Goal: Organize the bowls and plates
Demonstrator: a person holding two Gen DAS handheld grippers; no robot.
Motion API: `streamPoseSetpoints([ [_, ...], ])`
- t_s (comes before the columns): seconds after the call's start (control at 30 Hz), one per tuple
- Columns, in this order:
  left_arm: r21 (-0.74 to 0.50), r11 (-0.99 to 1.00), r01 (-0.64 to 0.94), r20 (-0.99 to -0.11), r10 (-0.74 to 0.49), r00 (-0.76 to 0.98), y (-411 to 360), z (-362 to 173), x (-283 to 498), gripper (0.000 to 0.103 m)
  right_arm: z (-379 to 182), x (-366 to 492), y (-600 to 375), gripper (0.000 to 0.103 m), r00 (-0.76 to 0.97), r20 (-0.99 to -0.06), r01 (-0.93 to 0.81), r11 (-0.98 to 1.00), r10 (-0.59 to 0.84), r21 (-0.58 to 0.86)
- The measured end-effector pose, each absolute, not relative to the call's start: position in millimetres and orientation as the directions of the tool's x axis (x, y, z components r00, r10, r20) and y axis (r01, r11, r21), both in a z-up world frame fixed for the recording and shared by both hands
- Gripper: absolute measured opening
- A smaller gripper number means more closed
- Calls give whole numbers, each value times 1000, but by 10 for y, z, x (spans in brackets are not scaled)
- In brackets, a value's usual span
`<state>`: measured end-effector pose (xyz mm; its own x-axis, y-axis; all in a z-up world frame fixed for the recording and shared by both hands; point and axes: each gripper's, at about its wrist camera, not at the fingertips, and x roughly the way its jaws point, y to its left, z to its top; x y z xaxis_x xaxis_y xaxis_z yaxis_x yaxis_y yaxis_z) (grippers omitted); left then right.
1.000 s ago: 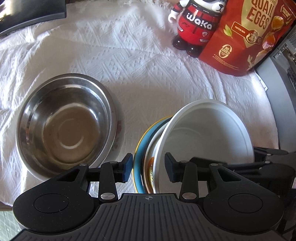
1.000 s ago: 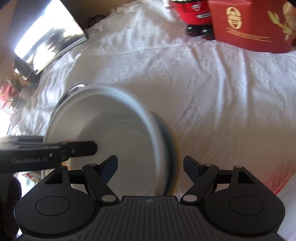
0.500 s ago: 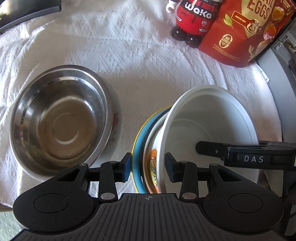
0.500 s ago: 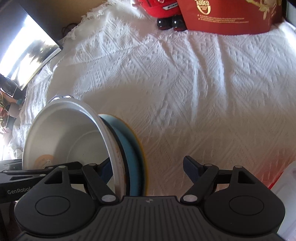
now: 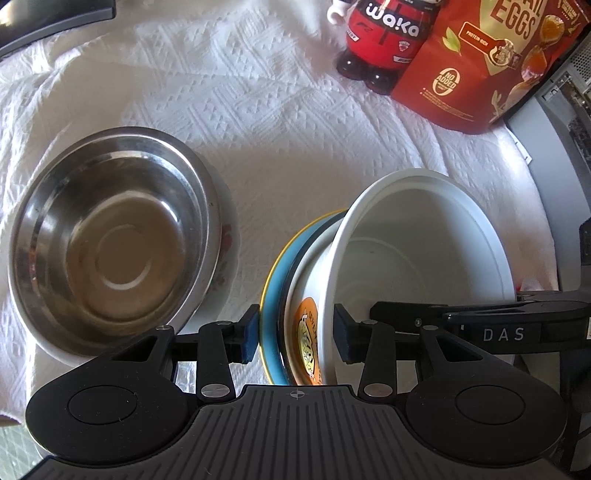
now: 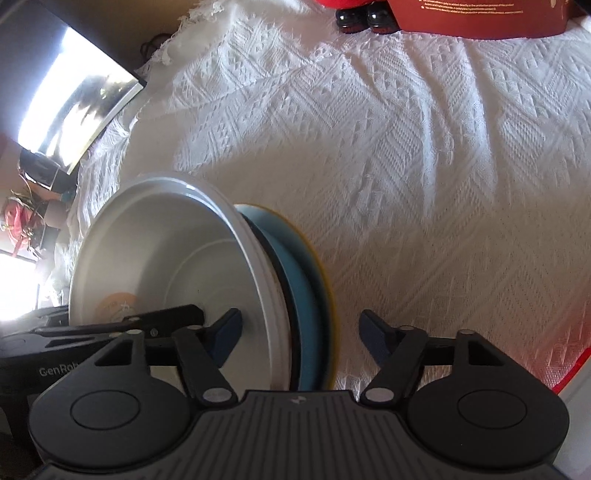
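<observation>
My left gripper (image 5: 295, 341) is shut on a tilted stack held on edge: a white bowl (image 5: 424, 258) nested against a blue plate with a yellow rim (image 5: 273, 280). One finger presses the plate's back, the other sits inside the bowl. My right gripper (image 6: 300, 338) is open, its jaws straddling the same stack, with the white bowl (image 6: 162, 258) and blue plate (image 6: 306, 273) between them; I cannot tell if they touch. A steel bowl (image 5: 107, 243) rests on a plate to the left on the white cloth.
A red Waka figure (image 5: 384, 33) and a red quail eggs pouch (image 5: 487, 62) stand at the back. A grey case (image 5: 561, 155) is at the right. A dark monitor (image 6: 66, 85) stands at the back left. White textured cloth (image 6: 424, 155) covers the table.
The right gripper has moved in around the stack's rim, one finger now inside the bowl. The left gripper has kept its hold on the stack and shifted slightly closer to the table.
</observation>
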<state>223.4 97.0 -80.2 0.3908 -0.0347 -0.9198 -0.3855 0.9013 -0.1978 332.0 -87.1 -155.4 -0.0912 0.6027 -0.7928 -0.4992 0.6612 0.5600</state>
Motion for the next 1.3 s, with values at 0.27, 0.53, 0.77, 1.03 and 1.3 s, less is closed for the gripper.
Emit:
streamPoseSetpoints([
  [0.27,-250,883,-396,-915,-83,394,1025,-845,2234,45,-1505,3262,-757,61,-124,-799,-518,649,588,558],
  [0.53,-308,870,-385,-912,-156,379,1102,-902,2240,46,-1495,3243,-729,62,-124,-807,-515,657,578,550],
  [0.77,-332,864,-379,-920,-208,332,1178,-936,2310,45,-1493,3257,-731,62,-125,-820,-450,704,559,549],
  [1.03,-347,880,-326,-915,-242,322,1123,-954,2297,48,-1420,3174,-716,63,-46,-854,-499,729,518,469],
  [1.3,-371,868,-330,-907,-262,330,1142,-1019,2300,50,-1462,3174,-828,60,-57,-826,-456,722,560,521],
])
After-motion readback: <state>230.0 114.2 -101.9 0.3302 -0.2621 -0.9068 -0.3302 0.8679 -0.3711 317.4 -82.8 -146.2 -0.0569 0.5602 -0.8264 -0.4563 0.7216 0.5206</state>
